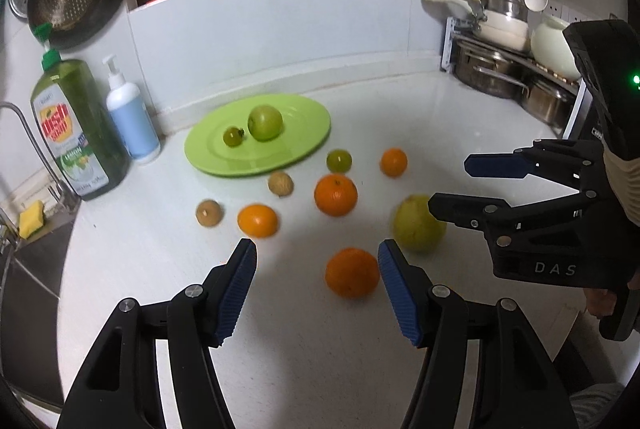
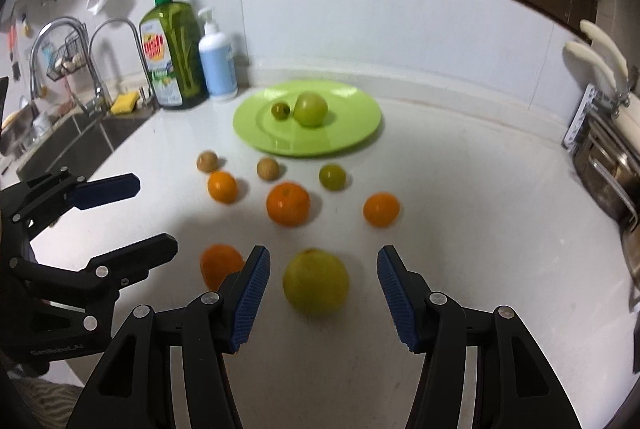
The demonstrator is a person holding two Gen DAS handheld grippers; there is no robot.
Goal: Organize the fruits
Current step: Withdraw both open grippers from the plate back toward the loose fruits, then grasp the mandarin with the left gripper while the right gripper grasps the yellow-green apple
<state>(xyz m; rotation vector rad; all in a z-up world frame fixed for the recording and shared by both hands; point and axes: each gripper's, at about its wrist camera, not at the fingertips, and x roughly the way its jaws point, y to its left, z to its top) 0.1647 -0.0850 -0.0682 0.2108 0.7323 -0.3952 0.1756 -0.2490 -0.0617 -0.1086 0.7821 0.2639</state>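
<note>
A green plate [image 1: 304,117] [image 2: 352,109] at the back of the white counter holds a green apple [image 1: 265,122] [image 2: 311,108] and a small green fruit [image 1: 233,136] [image 2: 280,110]. Several oranges, two brown fruits and a small green fruit [image 1: 339,160] [image 2: 332,176] lie loose in front of it. My left gripper [image 1: 318,253] [image 2: 152,213] is open, with an orange [image 1: 352,272] [image 2: 219,263] just ahead between its fingertips. My right gripper [image 2: 323,261] [image 1: 450,181] is open around a yellow-green fruit [image 2: 315,281] [image 1: 416,225], not touching it.
A green dish-soap bottle [image 1: 76,125] [image 2: 172,53] and a white pump bottle [image 1: 130,113] [image 2: 217,57] stand left of the plate. A sink with taps [image 2: 72,117] lies at the left. A rack of pots [image 1: 516,69] stands at the right.
</note>
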